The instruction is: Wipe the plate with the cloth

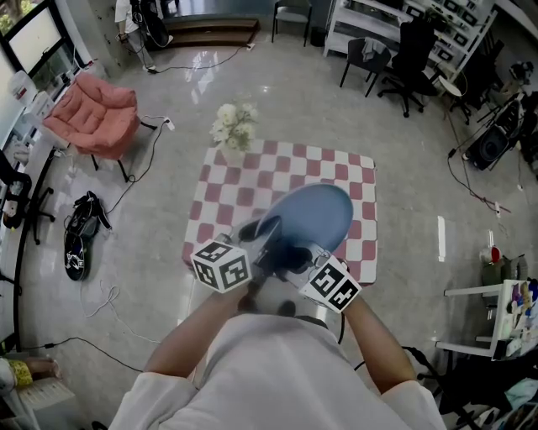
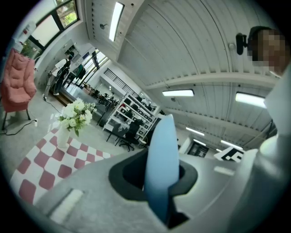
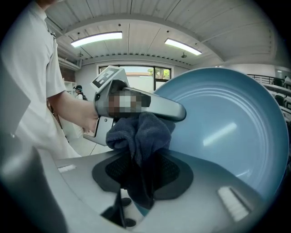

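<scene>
Two grippers met close in front of the person's white shirt (image 1: 277, 369), their marker cubes side by side. The left gripper (image 2: 161, 182) had its jaws clamped on the near rim of the blue plate (image 3: 227, 132). Its own view caught the plate edge-on, a thin blue blade rising from between the dark pads. Just right of it, the right gripper (image 3: 141, 168) had its jaws closed on a dark blue cloth (image 3: 141, 136). The loose upper part of the cloth bunched above the jaws, up against the plate's ringed inner face, right beside the spot where the left gripper bit the rim. The plate was held up on a tilt, with its face turned toward the right gripper. In the head view it hung over the near right part of the red-and-white checked tablecloth (image 1: 227, 189).

Farther off, at the far left edge of that tablecloth, a vase of white flowers (image 1: 234, 126) stood upright. Around the table spread a glossy grey floor (image 1: 403, 151). A black bag (image 1: 80, 235) lay on the floor to the left. A pink chair (image 1: 94, 113) sat beyond it, with cables trailing near its legs. Black office chairs (image 1: 408, 50) stood at the far right, beside white shelving (image 1: 382, 17).
</scene>
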Tool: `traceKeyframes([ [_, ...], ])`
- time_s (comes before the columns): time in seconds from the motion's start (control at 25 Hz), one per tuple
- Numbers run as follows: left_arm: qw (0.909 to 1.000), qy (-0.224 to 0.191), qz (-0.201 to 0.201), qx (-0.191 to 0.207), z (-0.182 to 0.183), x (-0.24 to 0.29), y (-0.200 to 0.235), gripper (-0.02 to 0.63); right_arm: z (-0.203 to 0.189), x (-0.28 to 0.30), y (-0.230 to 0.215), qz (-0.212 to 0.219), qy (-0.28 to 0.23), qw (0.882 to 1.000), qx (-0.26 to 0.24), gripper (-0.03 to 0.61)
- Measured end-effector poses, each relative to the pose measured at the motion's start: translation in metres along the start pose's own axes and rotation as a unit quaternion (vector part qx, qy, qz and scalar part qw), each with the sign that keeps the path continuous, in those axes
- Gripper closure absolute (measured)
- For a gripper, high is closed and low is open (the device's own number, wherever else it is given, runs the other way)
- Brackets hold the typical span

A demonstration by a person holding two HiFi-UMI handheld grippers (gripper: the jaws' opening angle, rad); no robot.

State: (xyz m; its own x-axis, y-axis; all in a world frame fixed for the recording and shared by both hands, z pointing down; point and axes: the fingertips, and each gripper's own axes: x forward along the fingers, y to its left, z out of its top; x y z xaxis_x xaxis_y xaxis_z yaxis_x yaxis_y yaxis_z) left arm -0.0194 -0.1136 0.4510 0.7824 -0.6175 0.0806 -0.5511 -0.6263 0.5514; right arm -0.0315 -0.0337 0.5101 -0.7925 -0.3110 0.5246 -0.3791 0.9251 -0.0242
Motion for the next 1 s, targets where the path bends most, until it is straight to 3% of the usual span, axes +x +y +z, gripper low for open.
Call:
traceKeyframes([
  [0.16, 1.0, 0.0, 0.001, 0.01, 0.002, -0.004, 0.002, 0.568, -0.02, 0.002, 0.005, 0.008, 0.023, 1.0, 0.02, 0.445],
  [0.4, 0.9987, 0.007, 0.002, 0.05, 0.009, -0.013, 0.004, 0.568, -0.056, -0.003, -0.006, -0.013, 0.051, 0.997, 0.048, 0.445],
  [0.8, 0.9975, 0.012, 0.01, 0.069, 0.015, -0.025, 0.011, 0.569, -0.088, -0.038, -0.047, -0.065, 0.055, 0.991, 0.108, 0.445],
  [1.0, 0.9942, 0.023, 0.013, 0.104, 0.016, -0.03, 0.014, 0.571, -0.098, -0.059, -0.068, -0.098, 0.058, 0.986, 0.122, 0.445],
])
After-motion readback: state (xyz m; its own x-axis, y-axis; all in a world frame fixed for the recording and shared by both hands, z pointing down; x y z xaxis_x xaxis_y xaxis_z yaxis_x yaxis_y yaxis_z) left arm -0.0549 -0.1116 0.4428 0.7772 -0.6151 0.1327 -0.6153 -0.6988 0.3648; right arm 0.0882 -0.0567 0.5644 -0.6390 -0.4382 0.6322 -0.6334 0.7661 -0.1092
